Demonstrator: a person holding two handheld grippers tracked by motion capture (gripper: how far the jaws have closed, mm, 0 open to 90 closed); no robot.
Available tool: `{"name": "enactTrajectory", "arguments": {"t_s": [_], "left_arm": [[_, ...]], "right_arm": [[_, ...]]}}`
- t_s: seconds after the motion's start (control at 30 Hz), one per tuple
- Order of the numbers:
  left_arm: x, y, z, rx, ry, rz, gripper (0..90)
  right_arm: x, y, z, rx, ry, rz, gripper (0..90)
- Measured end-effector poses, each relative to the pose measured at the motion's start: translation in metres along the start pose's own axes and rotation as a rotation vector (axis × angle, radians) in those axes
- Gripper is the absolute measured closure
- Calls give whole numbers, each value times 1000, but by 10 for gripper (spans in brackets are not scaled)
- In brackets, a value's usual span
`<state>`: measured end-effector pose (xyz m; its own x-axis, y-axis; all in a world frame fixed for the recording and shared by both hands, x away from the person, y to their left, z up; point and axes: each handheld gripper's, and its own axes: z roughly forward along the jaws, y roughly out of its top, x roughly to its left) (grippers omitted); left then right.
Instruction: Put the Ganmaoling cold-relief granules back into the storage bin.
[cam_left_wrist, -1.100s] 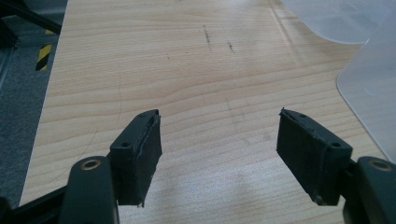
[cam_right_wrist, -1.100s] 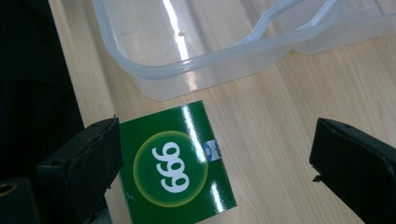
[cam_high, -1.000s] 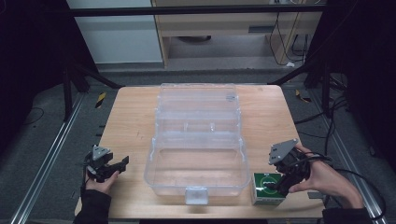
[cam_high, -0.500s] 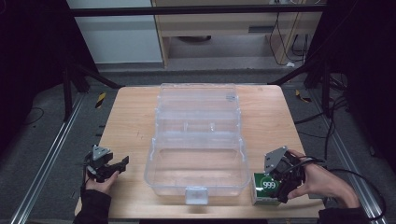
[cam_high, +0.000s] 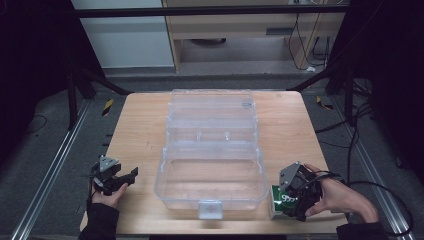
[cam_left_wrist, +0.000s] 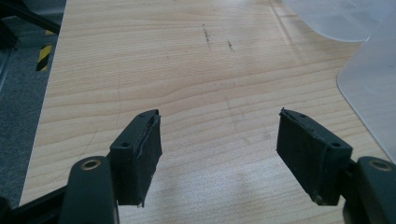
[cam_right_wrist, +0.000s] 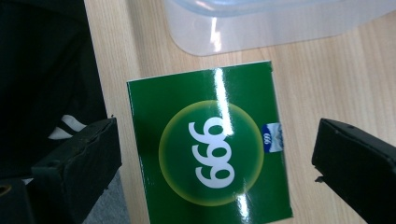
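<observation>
Jaws on your right gripper (cam_right_wrist: 215, 154) have just been opening and stand wide apart over the flat green cardboard box with the white "999" print (cam_right_wrist: 210, 144), pads clear of it. That box lies at the near right corner of the light wooden table (cam_high: 145, 130), just beside the clear plastic hinged storage case (cam_high: 210, 165). Your left gripper (cam_left_wrist: 219, 154) rests wide apart, holding nothing.

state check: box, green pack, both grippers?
clear plastic box: lid open, nothing inside, on the table.
green 999 pack: lying flat near the table's front edge, beside the box, not gripped.
right gripper: above the pack, jaws have just been opening, one either side of it, not touching.
left gripper: jaws open, nothing between them, over bare table.
</observation>
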<state>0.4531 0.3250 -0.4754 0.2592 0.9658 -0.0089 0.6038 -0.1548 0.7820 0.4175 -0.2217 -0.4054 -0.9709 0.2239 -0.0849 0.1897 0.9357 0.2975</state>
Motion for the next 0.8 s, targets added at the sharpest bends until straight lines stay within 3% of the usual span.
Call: {"name": "enactTrajectory", "arguments": {"t_s": [0.8], "left_arm": [[0, 0, 0, 3, 1, 1, 303]], "right_arm": [[-1, -5, 40, 79, 42, -12, 47]]}}
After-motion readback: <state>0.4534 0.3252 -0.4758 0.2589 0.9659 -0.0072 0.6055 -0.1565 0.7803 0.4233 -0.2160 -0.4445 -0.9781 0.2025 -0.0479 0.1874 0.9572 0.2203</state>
